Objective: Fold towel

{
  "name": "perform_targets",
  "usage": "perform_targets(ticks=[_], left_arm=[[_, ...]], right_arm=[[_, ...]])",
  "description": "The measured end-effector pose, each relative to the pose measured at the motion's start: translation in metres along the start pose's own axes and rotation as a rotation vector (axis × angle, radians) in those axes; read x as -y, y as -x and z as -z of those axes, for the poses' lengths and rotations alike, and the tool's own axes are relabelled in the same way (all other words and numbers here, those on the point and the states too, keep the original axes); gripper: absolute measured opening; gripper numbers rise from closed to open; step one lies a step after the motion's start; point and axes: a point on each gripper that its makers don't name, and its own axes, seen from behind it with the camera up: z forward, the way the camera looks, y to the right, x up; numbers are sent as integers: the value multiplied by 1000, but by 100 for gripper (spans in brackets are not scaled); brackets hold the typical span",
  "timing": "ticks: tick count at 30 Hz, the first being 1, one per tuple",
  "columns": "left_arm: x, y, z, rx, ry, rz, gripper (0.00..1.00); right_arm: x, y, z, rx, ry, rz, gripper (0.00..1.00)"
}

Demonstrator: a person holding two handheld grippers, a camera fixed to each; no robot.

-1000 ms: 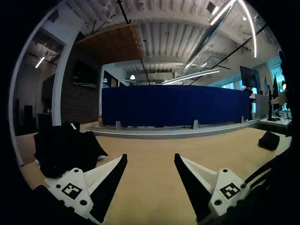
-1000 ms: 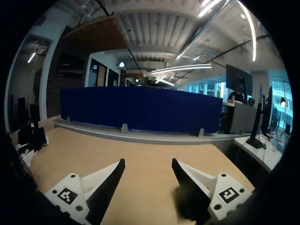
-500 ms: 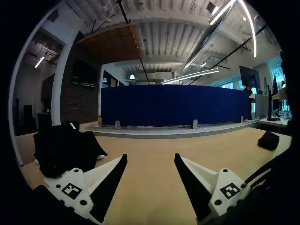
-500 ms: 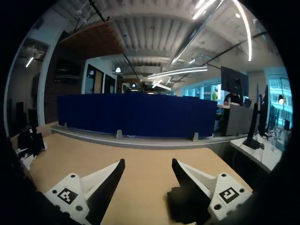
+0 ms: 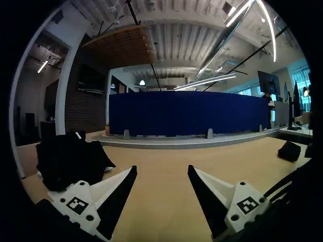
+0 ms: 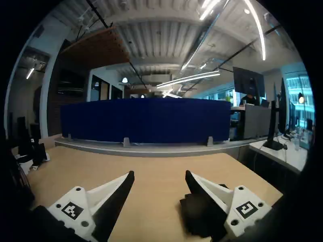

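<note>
- The left gripper (image 5: 162,167) was held with jaws spread above the bare desk (image 5: 226,157); a crumpled black towel (image 5: 68,161) lay just left of them.
- The right gripper (image 6: 159,172) was likewise parted, with a folded dark cloth (image 6: 198,211) by its right jaw.
- A towel edge would best be pinched first, low to the desk.

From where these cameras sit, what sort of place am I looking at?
Most likely an open-plan office or workshop: a long light wooden table backed by a dark blue divider screen, black computer monitors on neighbouring white desks, and long white strip lights under an exposed ceiling.
</note>
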Motion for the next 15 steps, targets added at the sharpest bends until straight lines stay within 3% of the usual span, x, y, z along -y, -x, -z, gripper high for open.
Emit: perform_targets(ticks=[8,15], left_arm=[[1,0,0,0,0,0,93],[2,0,1,0,0,0,93]], right_arm=[[-22,39,4,-14,30,-23,98],[-27,58,0,-11,37,-59,100]])
